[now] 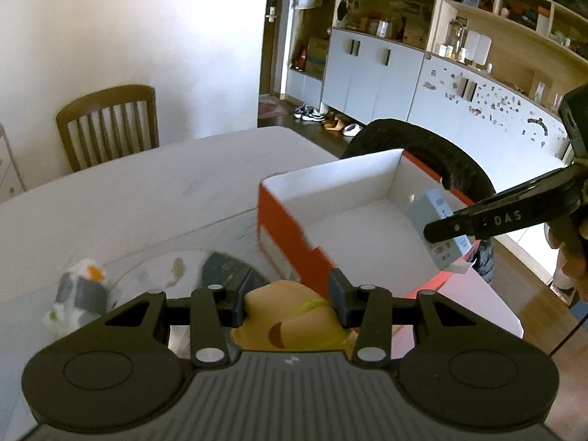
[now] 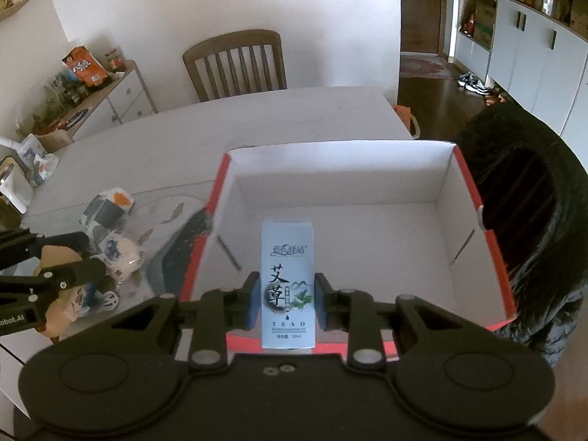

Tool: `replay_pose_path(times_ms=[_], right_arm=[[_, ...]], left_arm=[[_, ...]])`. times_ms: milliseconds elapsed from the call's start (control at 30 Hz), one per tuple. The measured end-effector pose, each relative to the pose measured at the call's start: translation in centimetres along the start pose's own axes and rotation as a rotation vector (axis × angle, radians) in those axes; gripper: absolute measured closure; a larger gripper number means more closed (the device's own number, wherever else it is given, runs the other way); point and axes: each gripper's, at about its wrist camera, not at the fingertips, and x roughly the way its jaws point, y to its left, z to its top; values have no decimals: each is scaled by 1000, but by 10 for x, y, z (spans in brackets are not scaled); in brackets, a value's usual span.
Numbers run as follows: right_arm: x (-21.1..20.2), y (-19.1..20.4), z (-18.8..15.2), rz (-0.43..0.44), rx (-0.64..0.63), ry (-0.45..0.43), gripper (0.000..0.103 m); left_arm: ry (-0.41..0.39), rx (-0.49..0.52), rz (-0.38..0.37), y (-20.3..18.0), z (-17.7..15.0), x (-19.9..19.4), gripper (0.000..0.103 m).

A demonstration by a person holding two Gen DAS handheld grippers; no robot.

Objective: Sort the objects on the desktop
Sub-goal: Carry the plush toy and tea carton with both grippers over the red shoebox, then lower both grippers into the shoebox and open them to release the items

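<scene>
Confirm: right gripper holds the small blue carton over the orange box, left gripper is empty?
Not quite. The left gripper is shut on a tan plush toy, as the left wrist view shows. The right gripper does hold the small blue carton over the orange box.

The left gripper (image 1: 290,303) points forward and slightly down, its two dark fingers (image 1: 340,296) drawn in partway and pressed against either side of something soft and tan held between them. Seen from the right wrist camera, the left gripper (image 2: 92,253) reaches in from the left edge, low over the counter. The right gripper (image 2: 286,301) also faces forward, its fingers (image 2: 251,299) clamped flat on the two sides of an upright pale blue carton. From the left wrist camera the right gripper (image 1: 446,235) enters from the right edge, angled downward, with the person's hand (image 1: 573,261) partly visible behind it.
</scene>
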Motion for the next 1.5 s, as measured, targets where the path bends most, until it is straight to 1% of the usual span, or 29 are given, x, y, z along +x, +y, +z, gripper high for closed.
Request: replay_pose_path(times_ms=[167, 367, 500, 600, 833, 933, 1000, 1100, 1167, 1333, 1500], right_arm=[[5, -27, 6, 7, -2, 11, 75], [16, -45, 9, 1, -5, 27, 75], [24, -53, 9, -7, -14, 36, 75], [31, -59, 9, -16, -20, 45, 75], [46, -73, 9, -29, -15, 59, 75], [54, -78, 9, -39, -23, 73, 75], [60, -80, 9, -43, -33, 89, 75], [70, -86, 9, -54, -49, 117, 75], [77, -88, 8, -63, -64, 138, 75], [91, -93, 6, -64, -88, 186, 75], [97, -95, 7, -67, -98, 215, 75]], left_arm=[[-6, 20, -9, -20, 19, 18, 60], [-6, 65, -22, -37, 42, 47, 60], [20, 92, -37, -46, 55, 70, 60], [41, 130, -51, -54, 56, 86, 60], [118, 172, -99, -72, 58, 125, 60], [150, 209, -111, -80, 57, 140, 60], [172, 232, -120, -85, 55, 150, 60], [212, 240, -127, -90, 57, 164, 60], [236, 250, -123, -93, 58, 172, 60], [291, 287, -87, -96, 61, 192, 59], [364, 280, -57, -96, 57, 208, 58]])
